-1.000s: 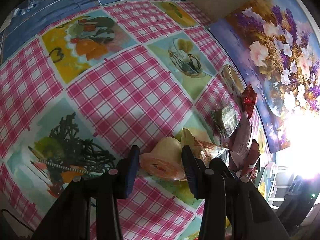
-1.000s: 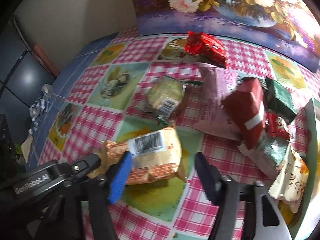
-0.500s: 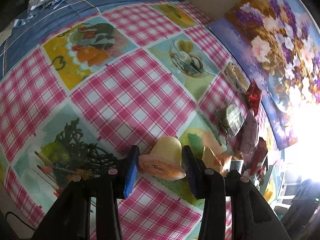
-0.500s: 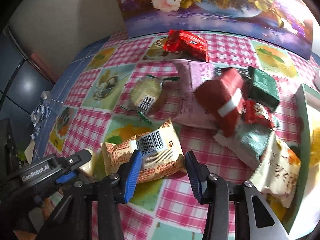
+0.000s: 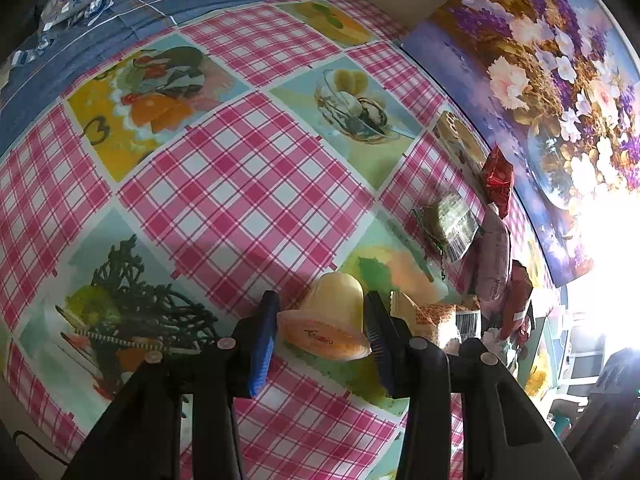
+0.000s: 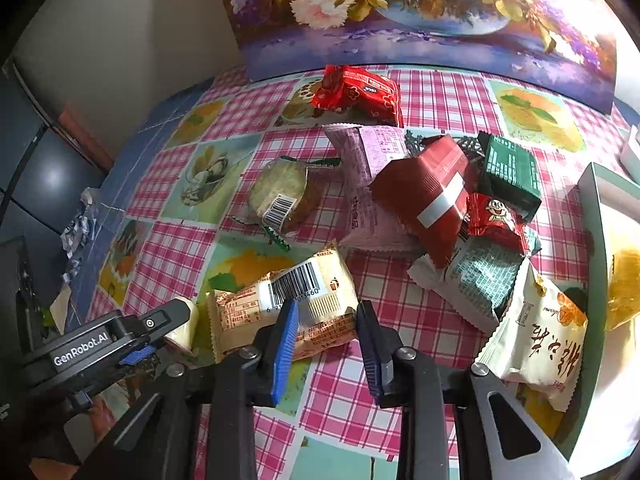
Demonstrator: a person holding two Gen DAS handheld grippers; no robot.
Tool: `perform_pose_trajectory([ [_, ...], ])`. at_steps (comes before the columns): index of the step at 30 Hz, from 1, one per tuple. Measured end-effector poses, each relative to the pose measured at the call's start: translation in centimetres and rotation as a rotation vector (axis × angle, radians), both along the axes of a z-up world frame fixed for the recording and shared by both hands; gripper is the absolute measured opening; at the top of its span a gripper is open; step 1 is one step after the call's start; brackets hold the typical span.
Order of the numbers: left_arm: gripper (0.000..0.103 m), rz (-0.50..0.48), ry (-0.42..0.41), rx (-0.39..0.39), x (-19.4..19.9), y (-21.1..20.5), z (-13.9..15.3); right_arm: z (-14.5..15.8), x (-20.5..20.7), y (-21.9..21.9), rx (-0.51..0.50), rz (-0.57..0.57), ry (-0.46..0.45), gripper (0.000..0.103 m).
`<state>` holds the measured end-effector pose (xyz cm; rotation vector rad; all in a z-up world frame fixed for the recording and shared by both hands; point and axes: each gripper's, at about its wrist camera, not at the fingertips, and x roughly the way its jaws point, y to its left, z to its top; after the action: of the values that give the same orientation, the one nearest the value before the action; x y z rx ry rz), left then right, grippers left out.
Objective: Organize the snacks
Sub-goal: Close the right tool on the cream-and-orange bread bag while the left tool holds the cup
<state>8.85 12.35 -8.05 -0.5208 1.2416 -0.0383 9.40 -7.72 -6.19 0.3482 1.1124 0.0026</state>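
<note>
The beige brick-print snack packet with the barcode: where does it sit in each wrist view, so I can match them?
Left wrist view: beige brick-print snack packet low right of centre, mostly hidden behind the left claw's right finger.
Right wrist view: the packet lies low centre, its near end between the right claw's closing fingers.
Shared landmark: the round cake in clear wrap with a barcode, just beyond it.

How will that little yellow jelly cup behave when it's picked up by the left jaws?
The jelly cup tapers toward its base, so it may slip out of the left gripper. Its plastic wall looks thin and could dent under a hard squeeze. Lying on its side on the tablecloth, it would probably roll in a curve if released.
</note>
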Motion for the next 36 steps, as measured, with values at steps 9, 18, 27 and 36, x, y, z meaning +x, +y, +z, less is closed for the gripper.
perform_pose_trajectory([
  [9, 0.045, 0.036, -0.004, 0.019, -0.6, 1.6, 0.4, 0.4, 0.2, 0.0, -0.008, -0.007, -0.01, 0.067],
  [18, 0.045, 0.075, -0.009, 0.039, -0.8, 2.9, 0.6, -0.4, 1.2, 2.9, -0.089, 0.093, -0.011, 0.08],
  [27, 0.045, 0.069, -0.008, 0.041, -0.9, 2.8, 0.6, -1.1, 1.3, 4.4, -0.149, 0.124, -0.018, 0.084],
  [36, 0.045, 0.078, -0.005, 0.032, -0.6, 2.5, 0.5, -1.9, 1.3, 4.7, -0.081, 0.157, -0.008, 0.094],
])
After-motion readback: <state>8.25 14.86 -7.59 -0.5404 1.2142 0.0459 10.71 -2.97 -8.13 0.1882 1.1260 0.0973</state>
